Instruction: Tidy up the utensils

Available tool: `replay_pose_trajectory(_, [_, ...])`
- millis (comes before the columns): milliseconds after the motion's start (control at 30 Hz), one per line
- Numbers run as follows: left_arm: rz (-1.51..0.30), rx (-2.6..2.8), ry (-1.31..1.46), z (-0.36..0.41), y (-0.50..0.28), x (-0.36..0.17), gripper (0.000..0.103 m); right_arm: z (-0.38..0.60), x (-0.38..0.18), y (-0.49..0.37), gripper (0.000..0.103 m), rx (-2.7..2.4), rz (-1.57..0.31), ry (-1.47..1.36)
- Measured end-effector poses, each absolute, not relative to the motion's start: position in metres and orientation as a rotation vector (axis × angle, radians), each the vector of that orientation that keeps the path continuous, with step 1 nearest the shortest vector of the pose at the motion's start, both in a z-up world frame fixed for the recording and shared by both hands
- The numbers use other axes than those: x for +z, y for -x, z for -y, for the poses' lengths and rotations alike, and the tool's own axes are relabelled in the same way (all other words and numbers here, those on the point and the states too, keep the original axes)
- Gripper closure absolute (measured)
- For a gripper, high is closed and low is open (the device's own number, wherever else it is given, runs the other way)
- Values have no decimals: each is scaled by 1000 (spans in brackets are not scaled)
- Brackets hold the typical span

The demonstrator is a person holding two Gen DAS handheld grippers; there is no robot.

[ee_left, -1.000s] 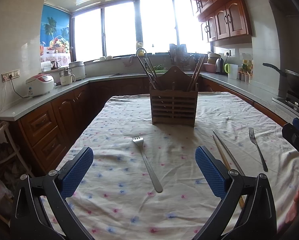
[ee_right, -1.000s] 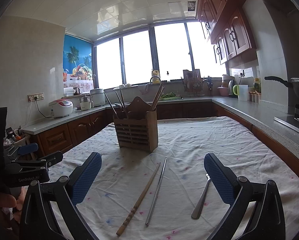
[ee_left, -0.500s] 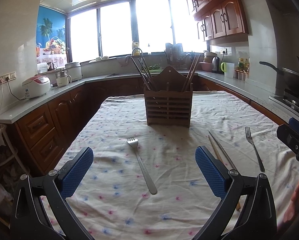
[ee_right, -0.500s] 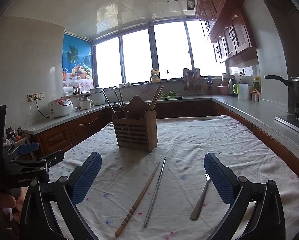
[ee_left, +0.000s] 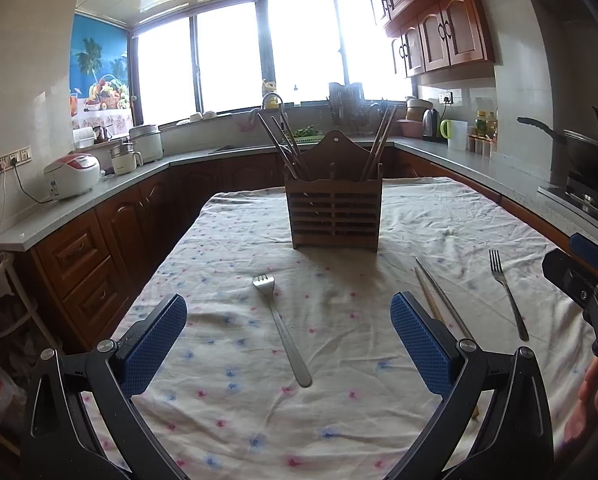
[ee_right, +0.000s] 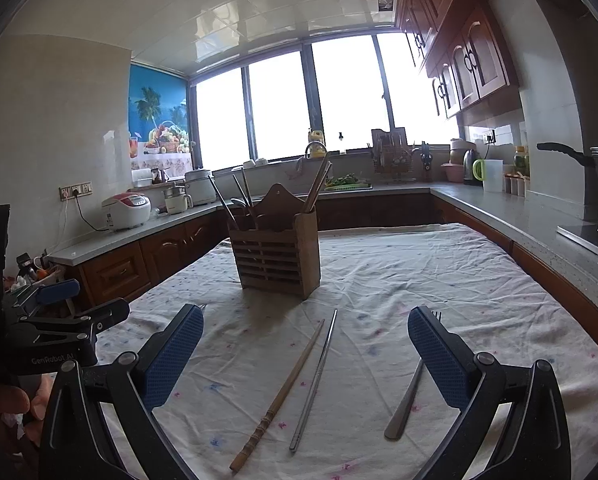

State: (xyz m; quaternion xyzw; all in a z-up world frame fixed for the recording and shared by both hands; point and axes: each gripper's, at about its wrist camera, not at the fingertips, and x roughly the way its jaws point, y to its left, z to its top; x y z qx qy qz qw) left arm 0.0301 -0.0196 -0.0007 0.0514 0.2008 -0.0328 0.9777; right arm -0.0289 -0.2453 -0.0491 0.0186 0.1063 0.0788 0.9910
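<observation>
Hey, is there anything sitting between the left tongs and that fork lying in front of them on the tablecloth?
Nothing visible. The left tongs are open, and the fork lies on bare tablecloth between their fingers. Beyond it, the cloth up to the wooden utensil holder also looks clear; the chopsticks lie off to the right.

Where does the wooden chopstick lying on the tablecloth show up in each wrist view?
Left wrist: wooden chopstick right of centre, mostly hidden behind the tongs' right pad.
Right wrist: wooden chopstick lower centre, between the open pads.
Shared landmark: metal chopstick lying just right of it.
</observation>
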Motion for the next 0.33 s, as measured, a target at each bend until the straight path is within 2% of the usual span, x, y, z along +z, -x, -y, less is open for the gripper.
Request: replay_pose_trajectory(333, [-400,-85,-105,26,-29,2,0,249,-49,20,0,176,-239,-48])
